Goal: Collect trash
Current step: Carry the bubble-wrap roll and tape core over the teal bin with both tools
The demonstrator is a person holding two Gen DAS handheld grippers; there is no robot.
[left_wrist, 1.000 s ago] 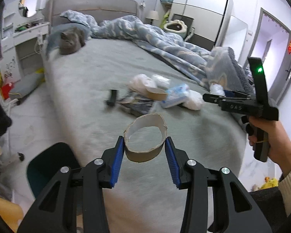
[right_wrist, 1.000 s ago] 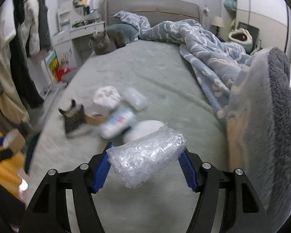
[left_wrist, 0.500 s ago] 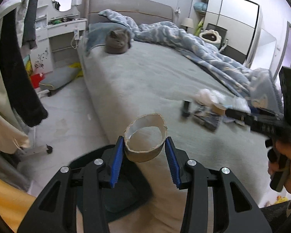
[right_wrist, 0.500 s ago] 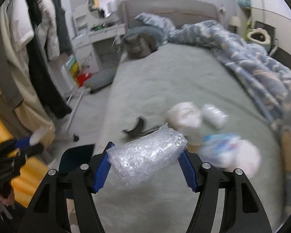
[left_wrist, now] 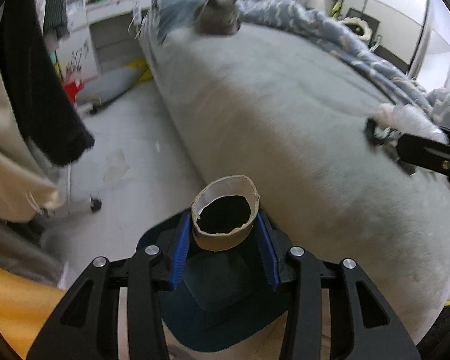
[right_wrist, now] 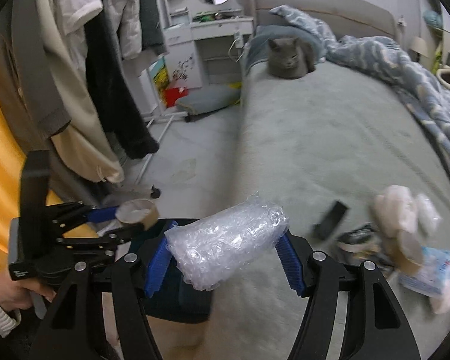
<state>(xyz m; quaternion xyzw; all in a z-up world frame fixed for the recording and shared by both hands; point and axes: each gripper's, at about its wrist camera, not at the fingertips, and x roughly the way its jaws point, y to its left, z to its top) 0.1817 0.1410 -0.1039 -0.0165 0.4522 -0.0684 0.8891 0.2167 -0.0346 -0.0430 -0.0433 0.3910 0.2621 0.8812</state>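
Note:
My left gripper (left_wrist: 225, 234) is shut on a short cardboard tape ring (left_wrist: 225, 228), held above a dark blue bin (left_wrist: 222, 315) that stands on the floor beside the bed. In the right wrist view the same left gripper (right_wrist: 129, 219) and its ring (right_wrist: 139, 213) show at the left, over the bin (right_wrist: 177, 303). My right gripper (right_wrist: 225, 255) is shut on a roll of clear bubble wrap (right_wrist: 225, 240), just right of the bin. More trash lies on the bed at the right: a white wad (right_wrist: 396, 210), a black piece (right_wrist: 330, 219), a blue packet (right_wrist: 429, 273).
A grey cat (right_wrist: 289, 57) lies at the head of the bed (right_wrist: 330, 126), next to a rumpled blue duvet (right_wrist: 405, 63). Coats hang on a rack (right_wrist: 90, 75) at the left. A white desk (right_wrist: 207, 39) and a grey cushion (right_wrist: 210, 99) stand beyond.
Both grippers have swung left off the bed toward the floor, each keeping its load. The bin has come under the left gripper, and the trash pile has slid to the right edge.

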